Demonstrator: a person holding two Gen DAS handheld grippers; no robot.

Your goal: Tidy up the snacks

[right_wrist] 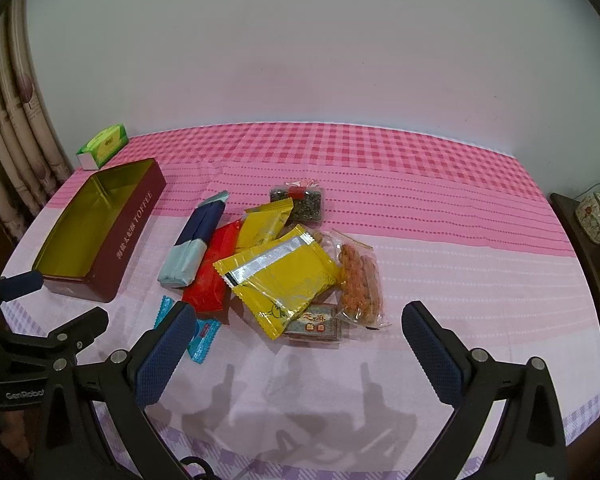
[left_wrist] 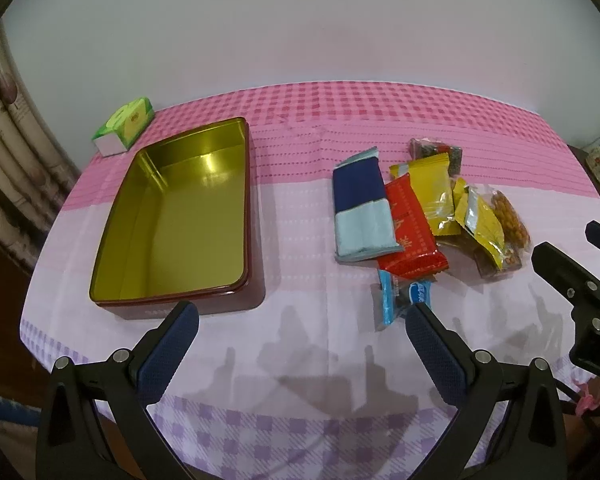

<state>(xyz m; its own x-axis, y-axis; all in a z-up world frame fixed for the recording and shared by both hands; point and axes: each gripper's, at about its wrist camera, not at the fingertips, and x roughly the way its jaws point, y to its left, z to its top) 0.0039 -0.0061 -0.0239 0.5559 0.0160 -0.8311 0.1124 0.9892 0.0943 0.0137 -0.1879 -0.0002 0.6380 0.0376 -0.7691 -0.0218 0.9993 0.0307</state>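
Left gripper [left_wrist: 302,330]: jaws wide apart, holding nothing.
Right gripper [right_wrist: 298,330]: jaws wide apart, holding nothing.
Snack pile [right_wrist: 276,264]: just ahead of right gripper; overlapping wrappers, so a pinch may drag neighbouring packets.
Toffee tin [left_wrist: 256,216]: ahead-left of left gripper; the rim may snag a packet.

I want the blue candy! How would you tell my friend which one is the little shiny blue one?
Find the open red tin on the pink checked cloth, then the heap of snacks to its right. At the heap's near edge, below the red packet, lies the small candy: the only shiny light-blue wrapper with zigzag ends, far smaller than the rest.
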